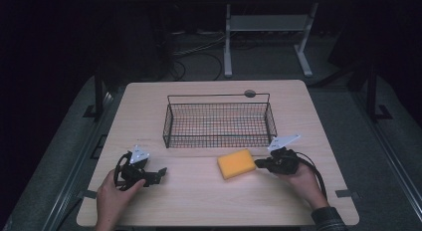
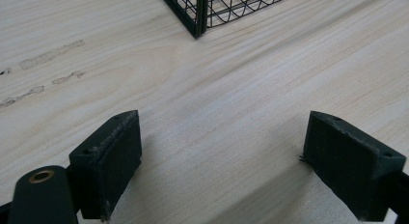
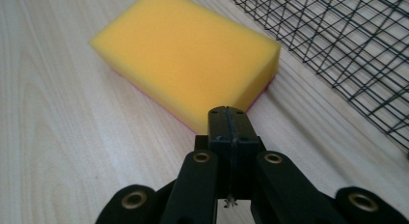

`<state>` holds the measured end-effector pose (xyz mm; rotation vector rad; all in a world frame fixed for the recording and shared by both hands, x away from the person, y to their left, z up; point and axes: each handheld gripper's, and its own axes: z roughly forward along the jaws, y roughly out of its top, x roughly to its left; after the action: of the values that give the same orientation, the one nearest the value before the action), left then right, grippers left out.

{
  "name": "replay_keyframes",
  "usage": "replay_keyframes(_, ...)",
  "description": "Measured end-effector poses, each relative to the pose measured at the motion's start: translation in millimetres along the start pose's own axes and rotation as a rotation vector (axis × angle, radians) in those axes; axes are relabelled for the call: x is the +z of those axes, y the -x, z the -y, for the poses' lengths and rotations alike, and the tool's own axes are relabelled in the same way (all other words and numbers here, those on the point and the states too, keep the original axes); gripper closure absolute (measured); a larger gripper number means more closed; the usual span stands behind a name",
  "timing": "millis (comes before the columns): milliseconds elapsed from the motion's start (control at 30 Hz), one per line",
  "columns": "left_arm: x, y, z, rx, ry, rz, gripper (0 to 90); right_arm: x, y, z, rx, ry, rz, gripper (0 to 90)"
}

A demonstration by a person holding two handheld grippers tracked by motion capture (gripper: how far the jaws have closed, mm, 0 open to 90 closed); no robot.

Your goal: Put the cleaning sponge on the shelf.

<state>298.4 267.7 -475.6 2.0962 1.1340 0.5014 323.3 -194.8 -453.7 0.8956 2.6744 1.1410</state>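
Just below the frame's centre, a yellow rectangular foam sponge (image 1: 235,163) lies on the pale wooden tabletop (image 1: 199,201), immediately left of the right hand-held gripper (image 1: 259,163), jaws pressed together, while the left hand-held gripper (image 1: 160,174), lower left, stands spread apart.

I count one black rectangular wire basket (image 1: 219,122) on the pale wooden table (image 1: 199,201). Just in front of that basket lies one yellow rectangular foam sponge (image 1: 236,163). I count nothing inside the basket.
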Motion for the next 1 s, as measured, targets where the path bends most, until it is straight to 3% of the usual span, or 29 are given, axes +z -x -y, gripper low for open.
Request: replay_keyframes(1000, 0.0, -0.1, 0.0, 0.001, -0.001, 0.000, 12.7, 4.6, -30.7, 0.7, -0.059, -0.022, -0.083, 89.8)
